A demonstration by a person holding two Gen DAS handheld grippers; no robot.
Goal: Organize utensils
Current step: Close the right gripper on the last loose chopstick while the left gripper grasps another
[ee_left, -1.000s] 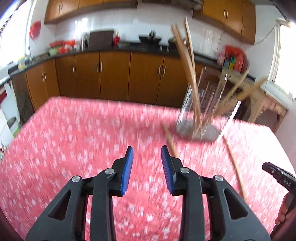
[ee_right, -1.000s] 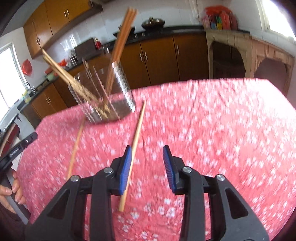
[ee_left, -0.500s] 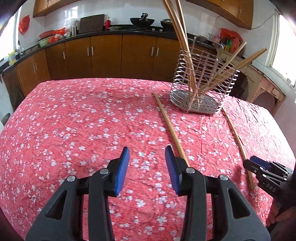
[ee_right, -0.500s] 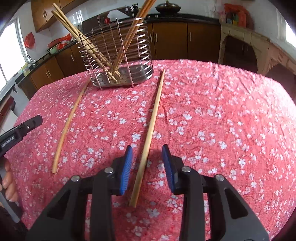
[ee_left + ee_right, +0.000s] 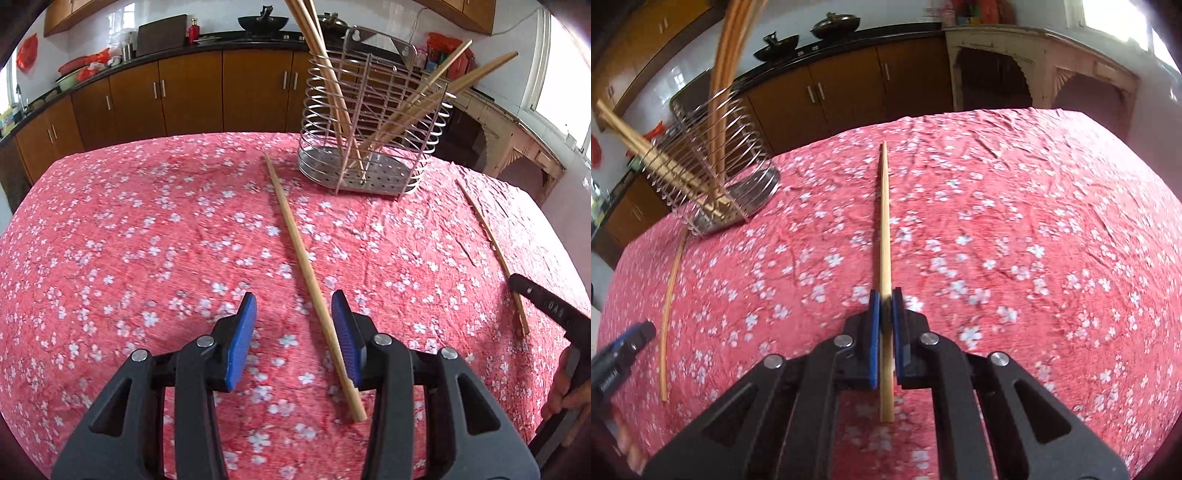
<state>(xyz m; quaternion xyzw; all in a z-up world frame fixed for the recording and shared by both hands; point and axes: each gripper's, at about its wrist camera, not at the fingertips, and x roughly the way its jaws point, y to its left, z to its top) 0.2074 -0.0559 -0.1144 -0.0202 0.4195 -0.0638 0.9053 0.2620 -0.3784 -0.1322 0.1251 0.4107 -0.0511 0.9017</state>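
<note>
Presently, on my right wrist view, the right gripper [image 5: 885,308] has its blue pads [image 5: 874,332] drawn together on a wooden chopstick [image 5: 884,229], gripping it near its near end; a short tail of the stick sticks out behind the pads toward the camera, and the long part runs straight ahead over the red flowered tablecloth [image 5: 1034,221]. I cannot tell whether the far tip is resting on the cloth or raised off it. On my left wrist view, the left gripper [image 5: 293,328] has its jaws well apart and clamps nothing; a second chopstick [image 5: 308,273] lies flat on the tablecloth [image 5: 129,240], and its near end passes between the two fingers, close against the inner face of the right-hand blue pad [image 5: 345,332]; contact cannot be confirmed. That stick runs away toward the wire utensil holder [image 5: 373,122], its far tip lying just beside the holder's base on its left. The holder stands upright on the cloth with several chopsticks leaning inside it. In the left view, the chopstick held by the right gripper [image 5: 546,306] lies along the right of the table [image 5: 484,240], well apart from the holder. In the right view, the holder [image 5: 709,166] appears at far left, blurred.
</note>
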